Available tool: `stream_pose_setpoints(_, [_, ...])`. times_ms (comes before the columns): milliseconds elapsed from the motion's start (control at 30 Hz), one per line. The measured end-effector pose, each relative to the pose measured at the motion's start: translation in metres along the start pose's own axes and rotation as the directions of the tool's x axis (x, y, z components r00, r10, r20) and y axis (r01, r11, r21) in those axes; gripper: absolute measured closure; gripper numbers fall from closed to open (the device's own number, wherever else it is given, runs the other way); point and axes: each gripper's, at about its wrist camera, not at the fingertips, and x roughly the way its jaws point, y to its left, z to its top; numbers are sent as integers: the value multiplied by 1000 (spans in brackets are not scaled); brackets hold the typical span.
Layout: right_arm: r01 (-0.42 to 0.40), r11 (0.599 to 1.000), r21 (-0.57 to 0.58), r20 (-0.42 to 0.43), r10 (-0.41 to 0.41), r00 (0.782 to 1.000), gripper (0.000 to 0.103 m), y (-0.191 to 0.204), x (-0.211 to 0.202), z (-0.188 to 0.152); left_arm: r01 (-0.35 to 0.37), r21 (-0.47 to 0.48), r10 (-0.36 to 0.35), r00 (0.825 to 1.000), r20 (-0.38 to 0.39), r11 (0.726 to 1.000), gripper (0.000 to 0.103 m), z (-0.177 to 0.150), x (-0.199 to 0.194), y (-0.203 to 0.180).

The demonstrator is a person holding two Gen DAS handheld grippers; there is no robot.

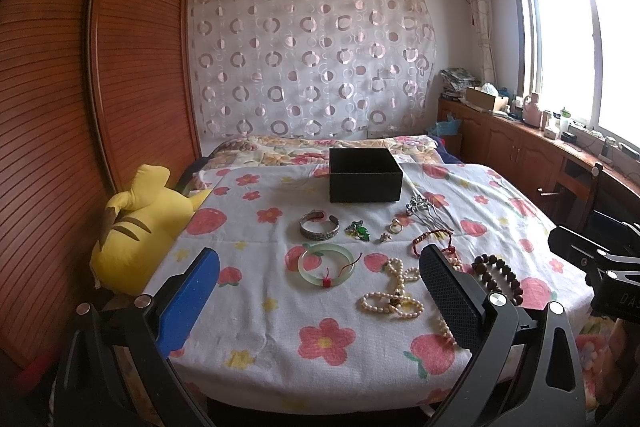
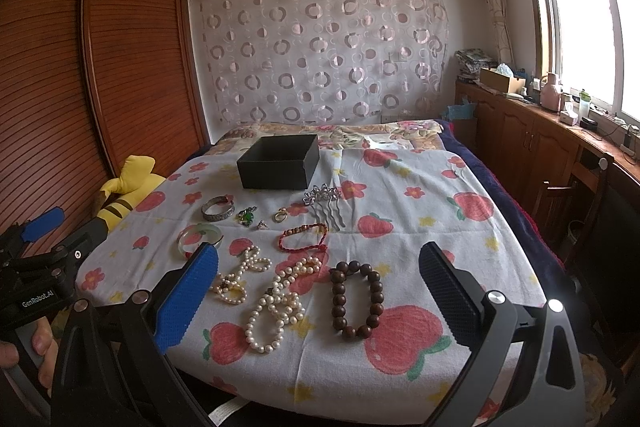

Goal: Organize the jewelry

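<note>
The left tool (image 1: 318, 293) is wide open and holds nothing. It hangs over the near edge of the bed (image 1: 248, 363). One finger has a blue pad (image 1: 188, 301) and the other a black pad (image 1: 450, 297). Between them, on the flowery sheet, lie a pale green bangle (image 1: 326, 264) with a red thread and a tangle of pearl beads (image 1: 394, 293).

The right tool (image 2: 318, 297) is wide open too, with nothing in it. Just past its fingers lie a pearl necklace (image 2: 276, 305) and a ring of dark wooden beads (image 2: 356, 299), side by side and not touching. A second, smaller bunch of pearls (image 2: 240, 277) sits near the blue finger.

Farther up the sheet is a red cord bracelet (image 2: 303, 238). Behind that, in a loose row, lie a silver cuff (image 2: 217, 210), a small green charm (image 2: 247, 215), a tiny piece that could be a ring or an earring (image 2: 262, 225), a gold ring (image 2: 280, 215) and a silver hair comb (image 2: 326, 205).

A black box (image 2: 278, 167) with no lid stands on the bed behind all the jewelry. None of the jewelry seems to be in it, though its inside is mostly hidden.

A yellow plush toy (image 1: 138, 227) lies at the left side of the bed, next to a brown wardrobe (image 1: 80, 87). A circle curtain (image 1: 312, 59) hangs on the far wall.
</note>
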Motion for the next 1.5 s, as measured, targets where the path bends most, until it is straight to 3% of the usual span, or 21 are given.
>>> stream_pose_setpoints(533, [-2, 1000, -2, -1, 2, 1000, 2, 0, 0, 0, 0, 0, 0, 1000, 2, 1000, 6, 0, 0, 0])
stream_pose_setpoints(700, [-17, 999, -27, -12, 17, 1000, 2, 1, 6, -4, 13, -1, -13, 1000, -28, 1000, 6, 12, 9, 0])
stream_pose_setpoints(800, [-30, 998, -52, -25, 28, 999, 3, -6, 11, -8, 28, -6, -28, 998, -56, 1000, 6, -1, 21, 0])
stream_pose_setpoints(1067, [-55, 991, -124, -125, 39, 991, 27, -30, 35, -19, 67, 7, -65, 988, -139, 998, 6, -15, 55, 23])
stream_pose_setpoints(1267, [-50, 989, -139, -192, 23, 981, 50, -46, 58, -26, 168, 44, -154, 963, -220, 985, 6, -24, 85, 18])
stream_pose_setpoints(1433, [-44, 987, -157, -229, 7, 973, 51, -54, 75, -30, 216, 53, -195, 945, -263, 975, 6, -21, 110, 17])
stream_pose_setpoints(1500, [-49, 986, -159, -252, 8, 968, 56, -57, 84, -31, 228, 48, -207, 938, -279, 972, 7, -16, 121, 22])
